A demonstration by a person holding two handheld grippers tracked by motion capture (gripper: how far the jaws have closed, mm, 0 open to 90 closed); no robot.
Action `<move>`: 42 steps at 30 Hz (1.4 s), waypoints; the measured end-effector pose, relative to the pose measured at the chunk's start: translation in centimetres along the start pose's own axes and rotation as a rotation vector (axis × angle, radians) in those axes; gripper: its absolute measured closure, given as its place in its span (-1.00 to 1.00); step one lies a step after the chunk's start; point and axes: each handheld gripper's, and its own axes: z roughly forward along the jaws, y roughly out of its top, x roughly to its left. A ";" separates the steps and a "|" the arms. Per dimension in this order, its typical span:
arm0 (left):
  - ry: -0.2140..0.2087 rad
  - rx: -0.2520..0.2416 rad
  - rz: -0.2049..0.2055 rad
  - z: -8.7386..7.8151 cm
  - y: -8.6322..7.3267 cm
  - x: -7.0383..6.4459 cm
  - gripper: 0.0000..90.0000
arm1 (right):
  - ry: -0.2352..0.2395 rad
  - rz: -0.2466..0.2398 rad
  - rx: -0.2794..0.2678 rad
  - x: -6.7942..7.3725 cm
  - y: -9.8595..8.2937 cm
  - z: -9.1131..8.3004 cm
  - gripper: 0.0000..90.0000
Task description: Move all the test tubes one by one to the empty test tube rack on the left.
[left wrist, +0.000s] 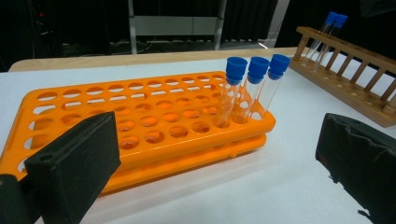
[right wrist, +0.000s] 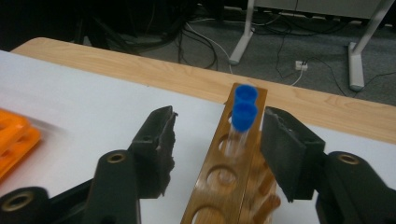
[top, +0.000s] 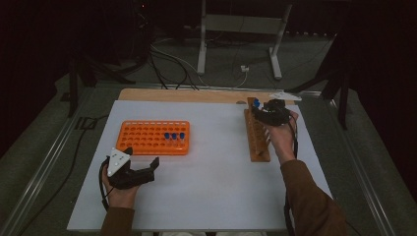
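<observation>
An orange tube rack (top: 153,137) (left wrist: 140,121) lies left of centre on the white table, with three blue-capped clear tubes (top: 174,136) (left wrist: 250,88) standing at its right end. My left gripper (top: 140,173) (left wrist: 215,172) hovers open near the table's front, in front of that rack, nothing between its fingers. A wooden rack (top: 256,132) (right wrist: 231,172) runs front to back at the right. Two blue-capped tubes (right wrist: 242,116) (left wrist: 332,28) stand in its far holes. My right gripper (top: 263,114) (right wrist: 217,147) is open, its jaws on either side of the nearer tube and apart from it.
The white board (top: 211,182) rests on a wooden tabletop whose far edge (top: 196,95) shows. Beyond it are a grey floor, cables and metal stand legs (top: 236,39). Bare board lies between the two racks and along the front.
</observation>
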 end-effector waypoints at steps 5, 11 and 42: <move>0.001 -0.002 -0.009 -0.2 -0.1 0.2 -0.98 | -0.031 0.005 0.007 -0.2 0.6 1.4 0.13; 0.002 -0.008 -0.024 -0.4 -0.2 0.5 -0.98 | -0.076 0.026 0.048 -0.7 0.4 3.2 0.30; 0.018 0.000 -0.038 -0.4 -0.4 0.9 -0.98 | -0.077 -0.003 -0.006 0.0 1.0 1.7 0.70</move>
